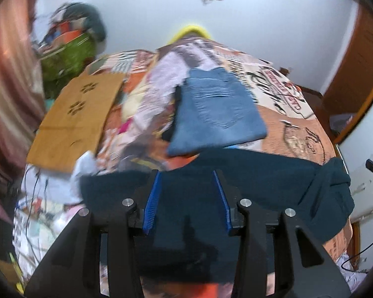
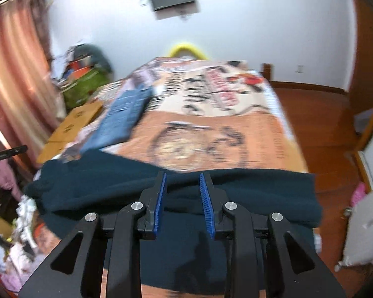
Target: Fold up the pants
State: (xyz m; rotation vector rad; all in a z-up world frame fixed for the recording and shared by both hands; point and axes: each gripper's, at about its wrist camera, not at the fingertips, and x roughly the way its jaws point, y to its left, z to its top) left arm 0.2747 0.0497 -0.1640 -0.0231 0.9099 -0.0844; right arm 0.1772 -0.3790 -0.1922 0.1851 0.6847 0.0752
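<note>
the dark teal pants (image 1: 248, 188) lie across the near end of the bed (image 1: 298, 134), filling the lower middle of the left wrist view and bunching into a thick fold at the right of the frame. in the right wrist view the same pants (image 2: 248, 193) stretch as a wide band across the lower half, with a rolled edge running from left to right just past the fingertips.

the left gripper (image 1: 186, 173) hangs over the pants at lower centre, its blue-padded fingers (image 1: 153, 198) standing partly apart – nothing is pinched between them, only the cloth showing underneath in the gap. the right gripper (image 2: 182, 176) sits likewise at lower centre of its own view, its jaws parted a little narrower, empty too, with the teal fabric below them. whether either set of tips touches the cloth cannot be told through the blur.

beyond the pants, in the middle of the left wrist view, a folded pair of blue jeans (image 1: 218, 114) rests on the printed orange bedspread – it shows again at centre left of the right wrist view. a flat piece of brown cardboard (image 1: 74, 116) lies on the bed at the left of the frame, and a pink curtain (image 2: 17, 82) hangs along the left edge of the right wrist view.
</note>
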